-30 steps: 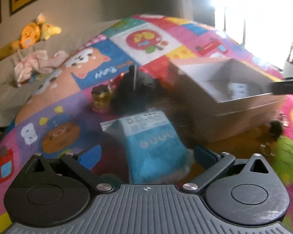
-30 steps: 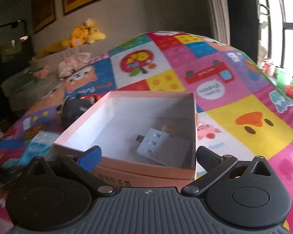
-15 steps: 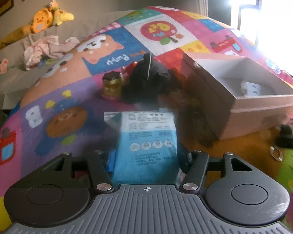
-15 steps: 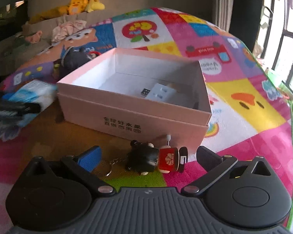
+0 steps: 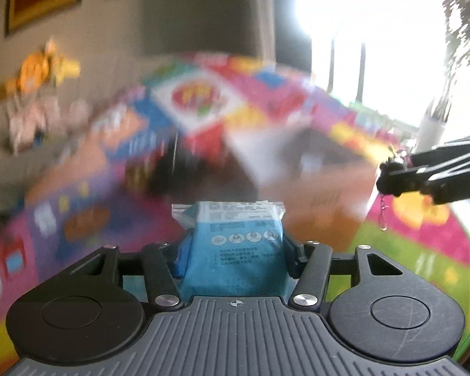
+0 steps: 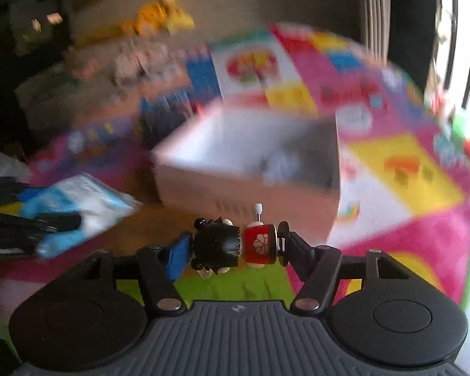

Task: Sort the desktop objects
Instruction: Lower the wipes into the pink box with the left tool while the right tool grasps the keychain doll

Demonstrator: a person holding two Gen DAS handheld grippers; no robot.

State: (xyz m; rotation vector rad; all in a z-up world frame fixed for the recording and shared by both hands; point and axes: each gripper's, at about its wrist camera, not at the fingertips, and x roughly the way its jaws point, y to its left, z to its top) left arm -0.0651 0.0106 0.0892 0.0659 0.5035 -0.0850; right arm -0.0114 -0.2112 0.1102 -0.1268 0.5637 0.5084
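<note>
Gripping from both sides, the left gripper (image 5: pixel 235 247) has one blue tissue packet (image 5: pixel 235 244) between its two fingers; the jaws are closing and the pads press into the packet's flanks, which bulge slightly above them. The packet stands lifted off the mat, its printed face toward the camera and its clear sealed edge pointing away. In the right wrist view the same packet (image 6: pixel 78 206) shows at the left edge, clamped between dark bars, blurred.

The right gripper (image 6: pixel 235 246) is closing too, its two pads against the ends of one small keychain figure (image 6: pixel 235 244): a black shaggy head against the blue pad, a red body with a white flower mark toward the other pad, and a thin white peg sticking up. From the left wrist view that gripper (image 5: pixel 401 172) enters at the right edge with a short chain (image 5: pixel 383 213) hanging below the figure, which is too small there to read.

Beyond the fingers lies one open pink box (image 6: pixel 247 169), near both grippers, with one pale object inside that the blur makes unreadable. It sits on one colourful patchwork play mat (image 6: pixel 407 172). Dark shapes left of the box in the left view are smeared past telling. Farther off, one yellow plush toy (image 6: pixel 159 15) lies by the wall, and picture frames are cut off at the top.
</note>
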